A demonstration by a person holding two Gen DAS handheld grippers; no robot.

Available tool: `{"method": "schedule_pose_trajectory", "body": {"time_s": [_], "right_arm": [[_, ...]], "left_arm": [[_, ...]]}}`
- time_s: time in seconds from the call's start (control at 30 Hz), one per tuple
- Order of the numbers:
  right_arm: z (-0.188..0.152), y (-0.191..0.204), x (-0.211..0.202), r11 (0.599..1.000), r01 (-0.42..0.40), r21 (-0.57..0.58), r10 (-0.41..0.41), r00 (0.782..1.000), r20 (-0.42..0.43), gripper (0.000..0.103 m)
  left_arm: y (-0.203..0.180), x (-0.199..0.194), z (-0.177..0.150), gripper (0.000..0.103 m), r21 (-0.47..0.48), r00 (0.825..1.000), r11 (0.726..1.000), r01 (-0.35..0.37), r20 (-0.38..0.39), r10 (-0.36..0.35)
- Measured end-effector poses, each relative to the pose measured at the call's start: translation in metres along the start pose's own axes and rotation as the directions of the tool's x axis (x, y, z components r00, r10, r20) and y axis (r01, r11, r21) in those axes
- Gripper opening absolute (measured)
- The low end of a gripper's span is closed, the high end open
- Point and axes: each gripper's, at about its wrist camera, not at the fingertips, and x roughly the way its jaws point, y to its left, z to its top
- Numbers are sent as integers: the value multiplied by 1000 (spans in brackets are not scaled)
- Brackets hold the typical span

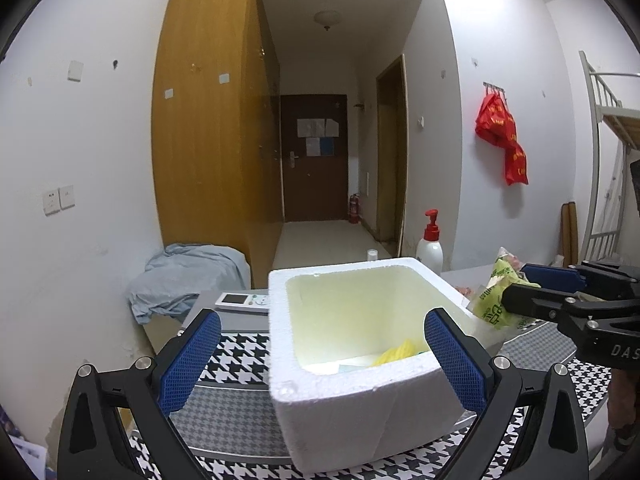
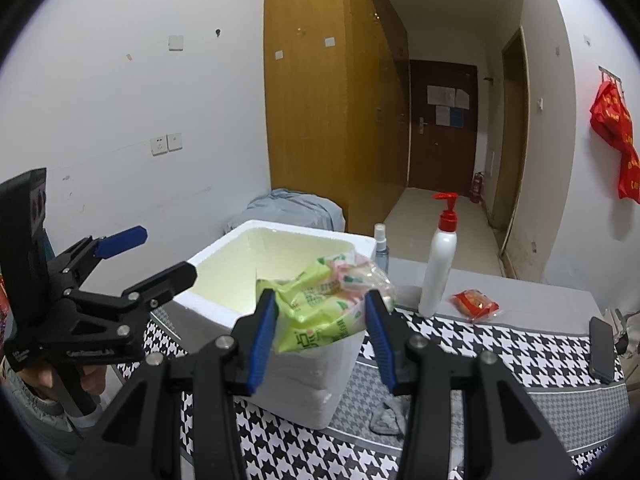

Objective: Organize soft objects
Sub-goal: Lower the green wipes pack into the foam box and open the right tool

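Presently, at the far left, a blue cloth lies heaped beside the wardrobe, and a white remote sits on the desk just behind the houndstooth cover. The left hand-held gripper stands with its jaws wide apart, holding nothing, one finger on either side of the near wall of the foam box. The box stands upright on the desk; a yellow item and pale flat pieces lie at its bottom. Right of the box, the right hand-held gripper is clamped on the green snack bag, both pads pressing its sides. The bag is held at the box's right rim, partly over the opening; whether it touches the rim cannot be told. Behind the box stands a small spray bottle, then a white pump bottle with a red top. A red packet lies on the desk near that bottle. A dark phone rests near the desk's right edge.
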Motion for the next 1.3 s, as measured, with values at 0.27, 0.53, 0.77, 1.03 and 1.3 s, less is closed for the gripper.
{"method": "schedule_pose_trajectory", "body": {"time_s": [0.27, 0.53, 0.77, 1.03, 1.3], "right_arm": [[7, 9, 13, 1000, -5, -14, 5, 1000, -5, 49], [14, 18, 31, 1000, -19, -16, 18, 1000, -13, 49], [18, 24, 46, 999, -32, -13, 32, 999, -29, 49], [22, 27, 60, 999, -32, -10, 31, 998, -45, 49], [22, 28, 70, 999, -31, -20, 30, 998, -55, 49]], "left_arm": [[13, -2, -7, 102, -20, 1000, 1000, -11, -11, 11], [28, -3, -12, 102, -26, 999, 999, -33, -13, 33], [35, -4, -17, 102, -30, 999, 998, -47, -15, 47], [45, -1, -21, 102, -45, 998, 997, -58, -28, 56], [51, 2, -22, 102, -58, 998, 997, -58, -35, 56]]}}
